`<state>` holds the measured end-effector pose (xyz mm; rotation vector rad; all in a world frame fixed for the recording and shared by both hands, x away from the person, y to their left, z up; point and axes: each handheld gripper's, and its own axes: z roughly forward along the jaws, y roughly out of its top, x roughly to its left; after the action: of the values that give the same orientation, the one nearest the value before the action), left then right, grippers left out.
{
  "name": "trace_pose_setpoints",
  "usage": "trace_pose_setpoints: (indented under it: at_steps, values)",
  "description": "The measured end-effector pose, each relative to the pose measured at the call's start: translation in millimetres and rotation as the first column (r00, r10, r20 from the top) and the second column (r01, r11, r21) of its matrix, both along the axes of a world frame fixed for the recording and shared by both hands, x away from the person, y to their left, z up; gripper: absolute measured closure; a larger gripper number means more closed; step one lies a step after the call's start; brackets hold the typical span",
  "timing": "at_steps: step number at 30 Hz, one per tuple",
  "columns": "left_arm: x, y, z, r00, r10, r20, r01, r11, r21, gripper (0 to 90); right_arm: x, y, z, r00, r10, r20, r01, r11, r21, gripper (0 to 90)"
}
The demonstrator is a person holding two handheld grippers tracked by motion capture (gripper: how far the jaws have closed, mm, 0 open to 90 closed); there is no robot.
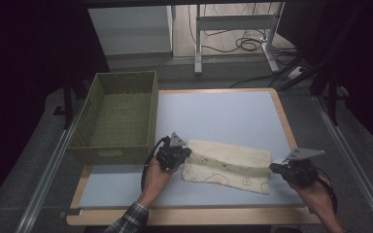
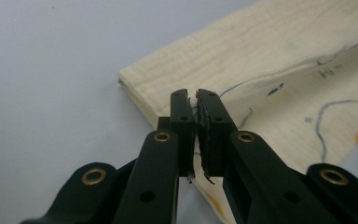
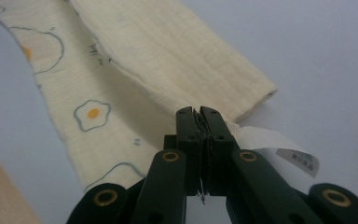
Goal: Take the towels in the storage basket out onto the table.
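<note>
A pale blue mat (image 1: 223, 116) covers the wooden table (image 1: 194, 216), and a green woven basket (image 1: 119, 116) stands at its far left corner, well apart from the work. A cream cloth (image 1: 228, 165) lies across the near middle of the mat, printed with small fried-egg shapes and thin dark lines, its far edge already laid over as a long flat band. The weave is soft and finely ribbed, and a white label (image 3: 284, 151) is seen at the right end in the right gripper view.

The left gripper (image 1: 174, 154) is held at the cloth's left end, its jaws pressed together on the folded edge (image 2: 196, 109). The right gripper (image 1: 278, 167) is held at the right end, its jaws likewise closed on the cloth beside the label (image 3: 197, 114).

The step in hand is judged to be a lengthwise fold, with both ends pinched. For the next move, both ends would need to be lifted together and carried evenly toward the near edge, so that the band is kept straight and the layers are not skewed
</note>
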<state>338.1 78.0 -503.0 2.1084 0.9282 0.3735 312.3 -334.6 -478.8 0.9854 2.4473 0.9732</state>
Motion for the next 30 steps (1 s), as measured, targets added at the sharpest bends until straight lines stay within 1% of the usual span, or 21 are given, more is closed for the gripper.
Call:
trace_pose_setpoints:
  at_steps: [4,9,12,13,19,21,22,24,25,26,28,30]
  values:
    - [-14.2,3.2,-3.2,0.9998,-0.020,0.006,0.020,0.9997,-0.009,85.5,-12.1,0.8,-1.3,0.9999,0.014,-0.004,-0.014,1.000,0.002,87.0]
    - [-24.4,8.9,-7.6,0.9995,-0.029,0.014,0.029,0.9995,-0.016,85.3,-23.0,1.5,-7.1,0.9994,0.031,-0.015,-0.031,1.000,0.007,86.9]
    - [-29.7,11.8,-10.4,0.9990,-0.043,0.009,0.043,0.9985,-0.033,84.7,-29.5,2.2,-9.3,0.9990,0.040,-0.021,-0.039,0.999,0.010,86.7]
    - [-31.4,11.9,-11.7,0.9991,-0.043,0.008,0.043,0.9987,-0.026,84.5,-30.8,2.1,-9.8,0.9989,0.041,-0.022,-0.041,0.999,0.009,86.7]
    - [-40.0,13.3,-19.7,0.9982,-0.058,-0.015,0.057,0.9979,-0.030,83.3,-39.5,3.2,-17.1,0.9974,0.060,-0.040,-0.059,0.998,0.020,86.3]
    - [-41.7,14.9,-21.8,0.9976,-0.062,-0.029,0.061,0.9976,-0.032,80.5,-42.1,4.1,-20.2,0.9967,0.065,-0.049,-0.064,0.998,0.018,85.8]
    - [-43.3,17.1,-22.5,0.9972,-0.064,-0.039,0.062,0.9969,-0.047,79.0,-43.2,4.1,-21.7,0.9963,0.067,-0.054,-0.066,0.998,0.019,85.5]
    - [-46.6,21.0,-22.0,0.9969,-0.065,-0.045,0.062,0.9963,-0.060,76.2,-45.9,2.9,-23.6,0.9959,0.066,-0.062,-0.065,0.998,0.022,84.5]
    - [-48.9,23.2,-21.0,0.9967,-0.065,-0.047,0.062,0.9959,-0.065,73.3,-46.9,1.5,-23.7,0.9958,0.066,-0.064,-0.065,0.998,0.027,82.3]
    - [-51.1,25.3,-20.0,0.9965,-0.068,-0.048,0.064,0.9955,-0.069,70.1,-48.2,0.2,-23.3,0.9956,0.063,-0.070,-0.060,0.998,0.037,80.6]
    - [-55.5,29.6,-16.7,0.9964,-0.068,-0.051,0.064,0.9958,-0.066,64.6,-50.8,-2.6,-20.9,0.9960,0.057,-0.069,-0.054,0.998,0.040,79.0]
    - [-57.9,33.9,-12.7,0.9971,-0.060,-0.047,0.057,0.9962,-0.065,62.4,-53.6,-7.1,-15.8,0.9970,0.050,-0.059,-0.047,0.998,0.046,77.6]
